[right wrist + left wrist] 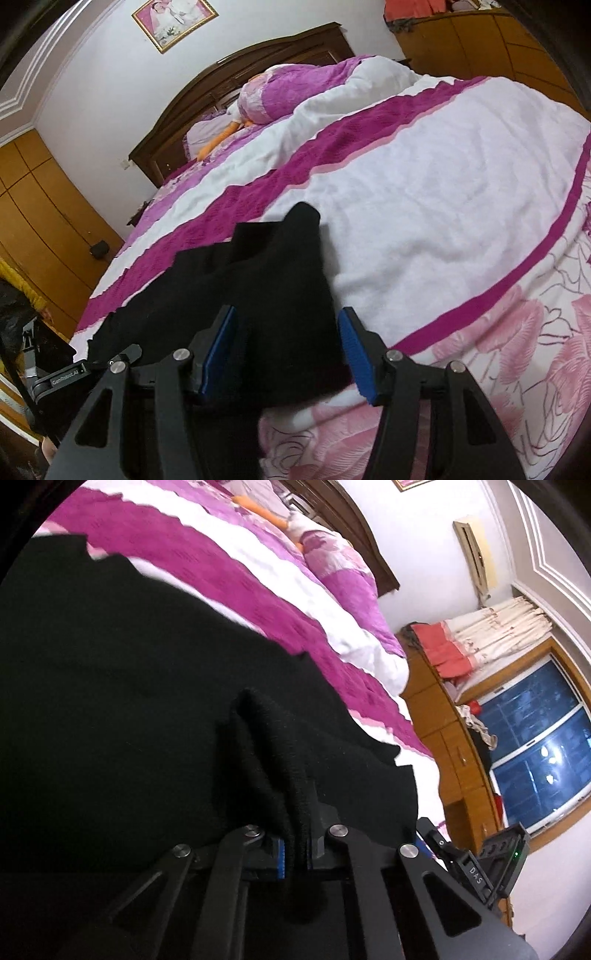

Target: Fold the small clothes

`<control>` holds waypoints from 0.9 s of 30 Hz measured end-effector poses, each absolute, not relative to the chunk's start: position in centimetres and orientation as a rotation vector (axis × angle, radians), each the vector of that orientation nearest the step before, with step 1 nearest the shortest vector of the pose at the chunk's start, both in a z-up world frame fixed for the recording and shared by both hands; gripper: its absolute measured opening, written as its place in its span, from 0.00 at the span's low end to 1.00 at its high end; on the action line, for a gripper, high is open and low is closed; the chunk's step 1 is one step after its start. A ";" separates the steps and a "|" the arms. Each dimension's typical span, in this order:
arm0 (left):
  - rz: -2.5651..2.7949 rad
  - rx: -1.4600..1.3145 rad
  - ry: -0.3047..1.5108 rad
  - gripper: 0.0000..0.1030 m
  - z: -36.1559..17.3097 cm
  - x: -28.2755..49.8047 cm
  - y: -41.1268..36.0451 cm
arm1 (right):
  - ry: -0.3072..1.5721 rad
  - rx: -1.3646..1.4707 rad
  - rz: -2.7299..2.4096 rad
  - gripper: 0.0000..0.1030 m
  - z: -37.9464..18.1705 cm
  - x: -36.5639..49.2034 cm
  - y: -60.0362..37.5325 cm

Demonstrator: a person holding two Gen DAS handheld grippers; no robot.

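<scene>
L wrist view: the left gripper [295, 843] was clenched on a bunched fold of the black garment [129, 701], cloth pinched between the blue pads [281, 860] and hanging down behind them. The garment filled the view's left half, spread over the bedspread [229, 557]. Only this view showed the window [543, 746], curtains [495, 631] and wooden cabinet [443, 731] w/ loose items on top; contents behind its doors were not visible.

R wrist view: the right gripper [288, 343] was released, jaws wide apart, straddling the garment's near edge w/o pinching it. Only this view showed the garment's outline: long axis ran from lower left to a raised peak at upper right, pointing toward the headboard [236, 70]. It lay on the bed's near part, across white and magenta bands. A framed picture [173, 20], wardrobe [40, 214] and pillow [258, 99] also appeared here.
</scene>
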State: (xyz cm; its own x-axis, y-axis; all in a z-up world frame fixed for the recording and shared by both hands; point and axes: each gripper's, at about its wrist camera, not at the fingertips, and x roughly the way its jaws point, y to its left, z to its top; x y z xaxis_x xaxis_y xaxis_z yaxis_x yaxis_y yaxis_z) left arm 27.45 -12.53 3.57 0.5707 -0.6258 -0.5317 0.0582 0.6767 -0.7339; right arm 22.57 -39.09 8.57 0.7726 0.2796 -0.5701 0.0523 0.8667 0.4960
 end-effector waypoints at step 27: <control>-0.233 -0.506 0.920 0.04 4.8 26.3 1.6 | 0.725 0.535 0.225 0.58 7.3 25.0 -34.9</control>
State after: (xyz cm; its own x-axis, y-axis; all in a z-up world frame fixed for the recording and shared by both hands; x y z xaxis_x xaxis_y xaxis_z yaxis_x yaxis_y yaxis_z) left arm 26.34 1.63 4.76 0.5911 -0.4020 -0.6993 -0.0201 0.8593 -0.5110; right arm 25.03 -34.89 7.33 0.7323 0.3743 -0.5689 -0.0139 0.8434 0.5371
